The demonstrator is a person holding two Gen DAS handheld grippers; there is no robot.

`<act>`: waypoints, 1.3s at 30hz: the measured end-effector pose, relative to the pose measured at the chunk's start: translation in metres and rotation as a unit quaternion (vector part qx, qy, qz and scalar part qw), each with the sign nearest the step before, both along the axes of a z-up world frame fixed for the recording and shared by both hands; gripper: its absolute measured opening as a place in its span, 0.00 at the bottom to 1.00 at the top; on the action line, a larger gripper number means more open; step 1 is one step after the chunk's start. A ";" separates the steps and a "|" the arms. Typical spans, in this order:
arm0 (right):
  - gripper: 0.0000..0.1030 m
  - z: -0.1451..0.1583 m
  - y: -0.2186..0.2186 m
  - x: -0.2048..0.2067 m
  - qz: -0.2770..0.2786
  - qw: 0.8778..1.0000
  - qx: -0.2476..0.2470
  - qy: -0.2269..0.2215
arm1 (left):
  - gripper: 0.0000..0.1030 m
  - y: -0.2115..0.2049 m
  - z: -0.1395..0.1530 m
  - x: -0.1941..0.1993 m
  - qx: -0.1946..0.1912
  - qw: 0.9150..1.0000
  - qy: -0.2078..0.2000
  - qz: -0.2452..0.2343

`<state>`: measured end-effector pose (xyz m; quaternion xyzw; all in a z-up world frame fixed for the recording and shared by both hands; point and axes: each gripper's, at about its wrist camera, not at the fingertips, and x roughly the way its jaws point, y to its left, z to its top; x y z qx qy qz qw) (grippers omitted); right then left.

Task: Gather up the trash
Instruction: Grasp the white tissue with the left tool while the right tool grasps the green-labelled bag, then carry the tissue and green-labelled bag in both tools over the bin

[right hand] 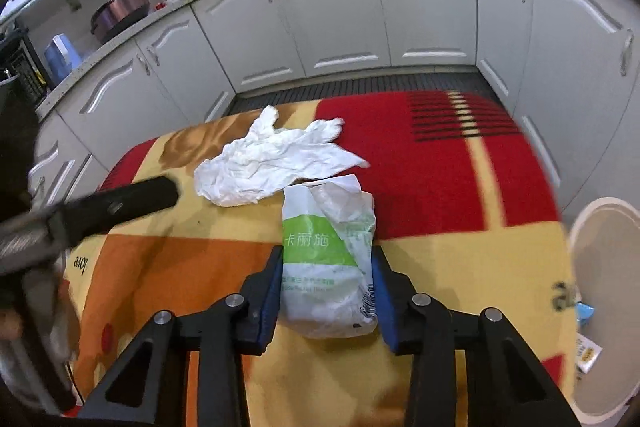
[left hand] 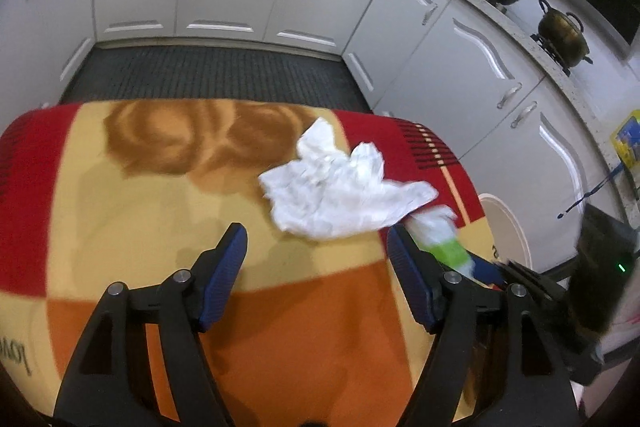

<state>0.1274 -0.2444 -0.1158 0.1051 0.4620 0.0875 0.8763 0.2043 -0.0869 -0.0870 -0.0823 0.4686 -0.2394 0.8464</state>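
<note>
Wrapper [right hand: 330,259], white and green, is lying on the blanket [right hand: 420,247] between my right gripper [right hand: 326,291] pads, which are pressing its sides so I can lift it. Tissue [left hand: 340,187], crumpled, is lying just beyond it, ahead of my left gripper [left hand: 316,267], which I am holding wide with nothing in it, likely ready for the tissue. Bin [right hand: 604,291] is standing beside the blanket, right.

A white-and-green wrapper [right hand: 328,259] is clamped betw. the blue pads of the right tongs [right hand: 326,291]. Crumpled white tissue [right hand: 272,163] is seen just behind it on the blanket-covered surface [right hand: 440,163] (white bin [right hand: 604,303] at right).
</note>
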 end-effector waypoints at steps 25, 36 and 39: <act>0.38 0.028 -0.058 -0.064 -0.051 0.998 0.036 -0.033 | 0.22 -0.044 -0.001 -0.014 0.040 0.998 -0.035 -0.032; 0.38 0.031 -0.044 -0.080 -0.032 0.998 0.033 -0.038 | 0.22 -0.047 0.018 -0.066 0.052 0.995 -0.077 -0.029; 0.38 0.033 -0.042 -0.087 -0.026 0.998 0.034 -0.042 | 0.22 -0.047 0.018 -0.077 0.057 0.995 -0.080 -0.024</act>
